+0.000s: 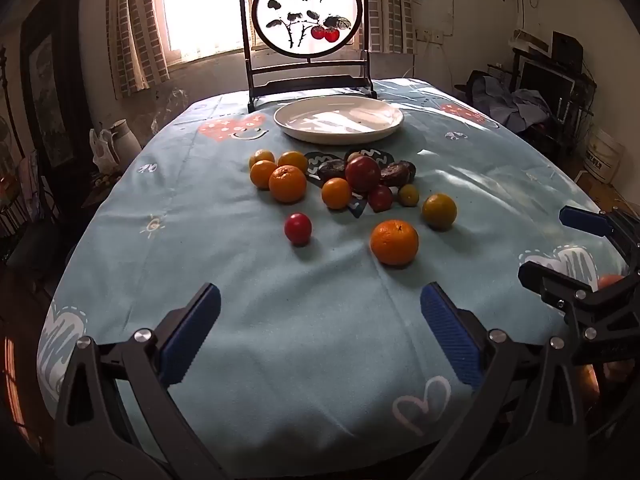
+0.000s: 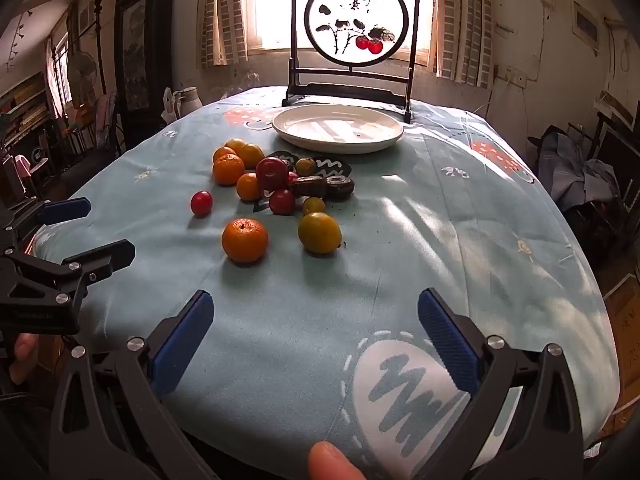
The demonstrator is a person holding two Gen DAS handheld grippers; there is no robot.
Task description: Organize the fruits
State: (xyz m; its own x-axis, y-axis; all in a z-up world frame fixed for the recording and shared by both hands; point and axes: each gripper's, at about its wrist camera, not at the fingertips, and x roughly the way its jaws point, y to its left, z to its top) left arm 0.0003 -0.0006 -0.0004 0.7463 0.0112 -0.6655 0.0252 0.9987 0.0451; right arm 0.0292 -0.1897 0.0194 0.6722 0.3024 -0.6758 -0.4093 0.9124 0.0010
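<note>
Several fruits lie loose on the blue tablecloth: a near orange, a yellow-green citrus, a small red fruit, a big red apple, more oranges and dark fruits. An empty white plate stands behind them. My left gripper is open and empty near the table's front edge. My right gripper is open and empty beside it, also showing in the left wrist view.
A dark wooden stand with a round painted screen stands behind the plate at the table's far edge. A white jug sits off the table's left. Furniture and clutter line both room sides.
</note>
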